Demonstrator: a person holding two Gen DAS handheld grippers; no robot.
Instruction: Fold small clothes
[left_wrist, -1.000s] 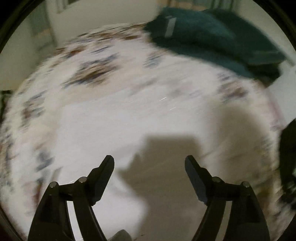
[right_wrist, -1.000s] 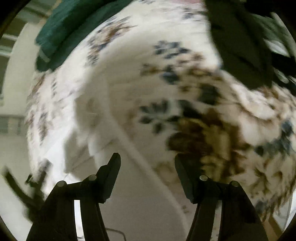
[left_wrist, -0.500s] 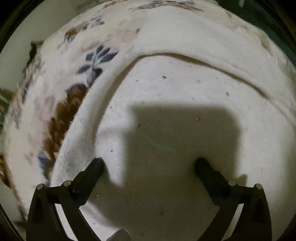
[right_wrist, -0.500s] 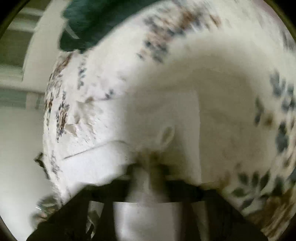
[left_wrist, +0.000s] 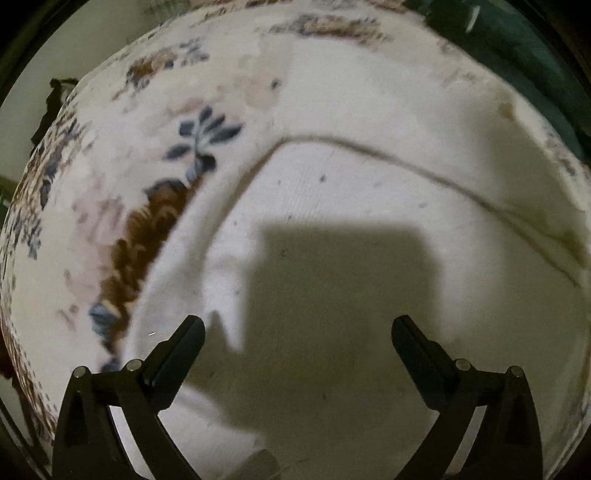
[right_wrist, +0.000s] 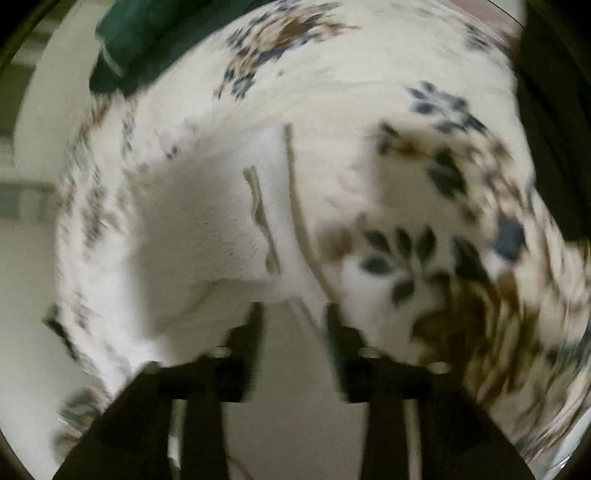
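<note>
A white garment (left_wrist: 351, 192) lies flat on a floral bedspread (left_wrist: 110, 184). My left gripper (left_wrist: 297, 338) is open, just above the garment's middle, with nothing between its fingers. In the right wrist view the same white garment (right_wrist: 207, 221) shows a folded edge and a seam. My right gripper (right_wrist: 293, 319) is blurred and narrowly open at the garment's near edge; a thin strip of white cloth runs through the gap, and I cannot tell whether it is pinched.
A dark green folded garment lies at the far edge of the bed in the left wrist view (left_wrist: 517, 55) and in the right wrist view (right_wrist: 147, 48). A dark cloth (right_wrist: 554, 129) lies at the right. The bed's left edge (right_wrist: 62, 258) drops to a pale floor.
My left gripper came down close over the white garment, then lifted slightly, still open. My right gripper shut on the garment's edge half a second ago and its fingers have since parted a little.
</note>
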